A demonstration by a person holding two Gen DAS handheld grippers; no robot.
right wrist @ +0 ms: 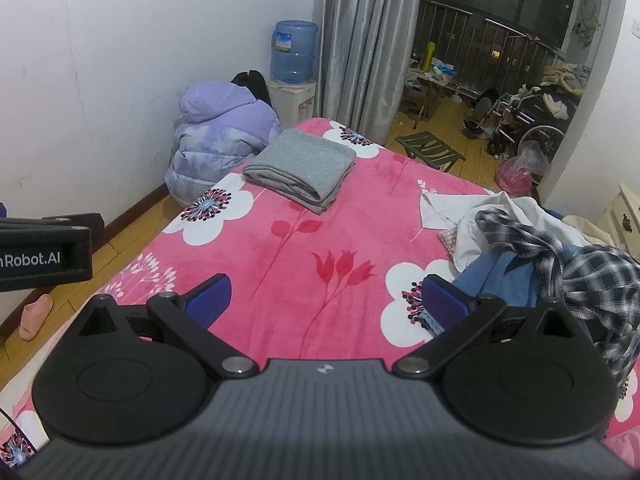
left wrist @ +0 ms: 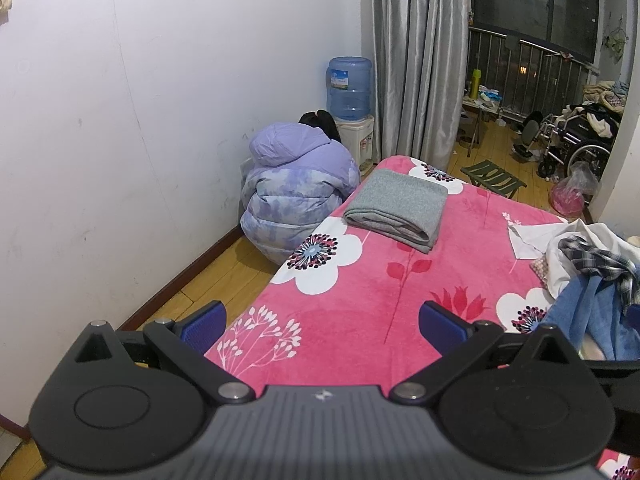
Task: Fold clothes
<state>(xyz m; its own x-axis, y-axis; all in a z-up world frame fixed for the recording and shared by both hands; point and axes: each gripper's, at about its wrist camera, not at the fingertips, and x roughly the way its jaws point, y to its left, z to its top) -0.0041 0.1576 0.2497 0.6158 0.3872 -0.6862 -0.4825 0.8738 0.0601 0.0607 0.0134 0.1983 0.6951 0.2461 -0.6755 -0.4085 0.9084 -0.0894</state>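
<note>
Both your left gripper (left wrist: 322, 326) and right gripper (right wrist: 327, 300) gape wide, empty; the folded grey cloth (right wrist: 301, 168) lies ahead, the clothes heap (right wrist: 560, 256) to the right

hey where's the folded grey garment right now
The folded grey garment lies flat at the far left corner of the pink floral blanket, in both views, near the crouching person in the purple jacket, well apart from the unfolded clothes pile on the right.

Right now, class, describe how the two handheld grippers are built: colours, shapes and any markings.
Both the left gripper and right gripper have ribbed grey bodies, black linkage arms with silver pivot pins, round black discs and blue textured fingertips. White lettering ending "Robot.AI" marks the left one's side.
</note>
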